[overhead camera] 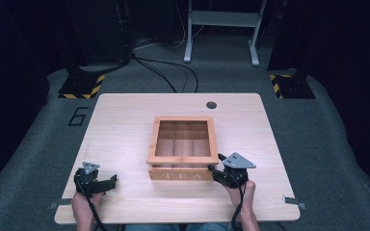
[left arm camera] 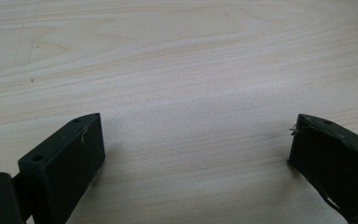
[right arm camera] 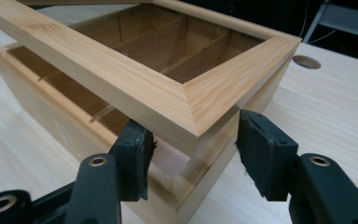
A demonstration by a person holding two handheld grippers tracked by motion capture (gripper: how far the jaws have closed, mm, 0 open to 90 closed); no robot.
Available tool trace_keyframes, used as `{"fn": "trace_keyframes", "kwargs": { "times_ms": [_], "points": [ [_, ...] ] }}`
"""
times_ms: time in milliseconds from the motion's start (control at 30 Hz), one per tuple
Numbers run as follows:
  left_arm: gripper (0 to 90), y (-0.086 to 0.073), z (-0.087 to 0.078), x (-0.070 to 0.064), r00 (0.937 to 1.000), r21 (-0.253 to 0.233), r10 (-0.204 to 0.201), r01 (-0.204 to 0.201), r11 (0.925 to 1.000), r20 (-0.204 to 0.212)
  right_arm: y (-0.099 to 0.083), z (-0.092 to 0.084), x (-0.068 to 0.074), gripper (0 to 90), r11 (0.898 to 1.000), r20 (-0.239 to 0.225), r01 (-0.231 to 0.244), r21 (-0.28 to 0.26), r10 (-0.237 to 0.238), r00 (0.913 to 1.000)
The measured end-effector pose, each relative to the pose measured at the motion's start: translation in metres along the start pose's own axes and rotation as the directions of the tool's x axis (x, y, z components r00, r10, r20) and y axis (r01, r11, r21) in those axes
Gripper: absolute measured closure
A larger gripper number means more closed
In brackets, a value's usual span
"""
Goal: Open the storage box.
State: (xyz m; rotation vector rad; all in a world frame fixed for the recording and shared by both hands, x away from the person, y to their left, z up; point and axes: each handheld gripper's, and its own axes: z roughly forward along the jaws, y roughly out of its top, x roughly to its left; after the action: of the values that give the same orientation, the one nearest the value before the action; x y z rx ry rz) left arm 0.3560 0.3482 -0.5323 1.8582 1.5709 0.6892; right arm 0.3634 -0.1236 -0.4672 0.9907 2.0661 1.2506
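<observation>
A wooden tea box [overhead camera: 183, 151] sat near the middle of the light wooden table [overhead camera: 125, 125], its glass-paned lid [right arm camera: 168, 88] raised slightly off the base at the near right corner. The right gripper [overhead camera: 215, 171] reached in at that corner; in the right gripper view its jaws straddled the lid's corner, one inside under the frame and one outside, with a gap on the outer side, so they were partly open and whether the inner pad touched the wood could not be told. The left gripper [overhead camera: 110, 182] rested on bare table well to the left of the box, jaws spread wide with nothing between them. A round cable hole [overhead camera: 211, 105] lay in the table behind the box. Beyond the table stood a grey metal frame [overhead camera: 221, 29] and loose cables [overhead camera: 168, 72] on the carpet. The box's compartments showed only dimly through the glass, and the lettering on its front [overhead camera: 180, 176] was faint.
</observation>
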Motion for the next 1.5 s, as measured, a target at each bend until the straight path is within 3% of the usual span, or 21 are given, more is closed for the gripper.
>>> {"fn": "trace_keyframes", "kwargs": {
  "times_ms": [533,1067,1500],
  "points": [
    [3.1,0.0,0.0,0.0,1.0,-0.001,-0.002,0.002,1.0,0.001,0.035,0.003,-0.008,45.6,0.995,0.067,0.02,-0.096,-0.014,0.9976],
    [3.2,0.0,0.0,0.0,1.0,0.004,0.002,-0.002,1.0,0.004,0.07,0.004,-0.023,49.2,0.99,0.056,-0.002,-0.142,0.01,0.9984],
    [3.1,0.0,0.0,0.0,1.0,0.006,0.007,-0.007,1.0,0.002,0.091,0.007,-0.037,53.8,0.987,0.04,-0.06,-0.15,0.067,0.997]
  ]
}}
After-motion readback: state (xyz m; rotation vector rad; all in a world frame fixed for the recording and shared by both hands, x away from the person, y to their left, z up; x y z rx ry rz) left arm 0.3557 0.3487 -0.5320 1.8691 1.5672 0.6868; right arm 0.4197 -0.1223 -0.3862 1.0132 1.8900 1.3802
